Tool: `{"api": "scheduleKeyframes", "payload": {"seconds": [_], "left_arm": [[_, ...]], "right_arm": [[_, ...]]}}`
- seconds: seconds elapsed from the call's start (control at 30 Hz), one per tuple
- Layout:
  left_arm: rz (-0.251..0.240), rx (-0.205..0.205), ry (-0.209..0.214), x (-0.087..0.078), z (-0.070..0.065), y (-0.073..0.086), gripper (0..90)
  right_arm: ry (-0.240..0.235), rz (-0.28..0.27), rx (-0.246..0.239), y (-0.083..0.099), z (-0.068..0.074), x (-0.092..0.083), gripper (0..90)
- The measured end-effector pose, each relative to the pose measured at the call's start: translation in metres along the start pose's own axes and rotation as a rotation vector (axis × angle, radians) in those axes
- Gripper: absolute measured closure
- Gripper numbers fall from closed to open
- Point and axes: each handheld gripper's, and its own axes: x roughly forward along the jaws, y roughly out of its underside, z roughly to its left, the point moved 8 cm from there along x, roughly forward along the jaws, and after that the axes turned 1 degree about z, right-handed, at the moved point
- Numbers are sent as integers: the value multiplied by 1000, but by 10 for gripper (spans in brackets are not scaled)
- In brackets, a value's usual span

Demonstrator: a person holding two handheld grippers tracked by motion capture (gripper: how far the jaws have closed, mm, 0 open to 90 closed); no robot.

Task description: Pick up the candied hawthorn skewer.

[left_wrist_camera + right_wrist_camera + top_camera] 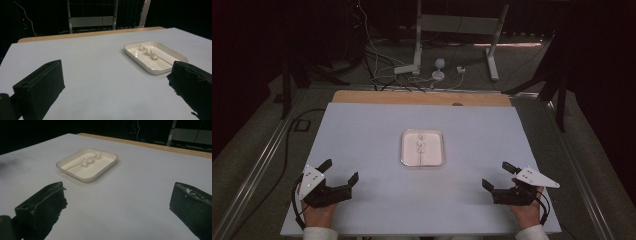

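White tray [440,150], unlabelled, marshmallow skewer [420,150] inside

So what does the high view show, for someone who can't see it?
A white tray holding a skewer of marshmallows sits mid-table. Near the front edge, the left hand-held gripper and right hand-held gripper rest open, apart from it.

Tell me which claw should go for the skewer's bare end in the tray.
Probably the right claw: open, empty, and the skewer points its bare end at the tray's near edge. The left claw looks about equally far, so it's marginal.
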Motion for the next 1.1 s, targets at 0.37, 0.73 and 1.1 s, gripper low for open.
{"api": "scheduleKeyframes", "payload": {"seconds": [0.37,0.73,1.1], "left_arm": [[-5,-30,-20,-1,3,-5,4],[10,-33,-10,8,-6,-23,4],[19,-22,35,35,-25,-42,4]], "right_arm": [[11,-11,-1,-1,3,1,0],[44,-20,-1,-7,0,6,0],[47,-44,42,-9,-3,4,0]]}}
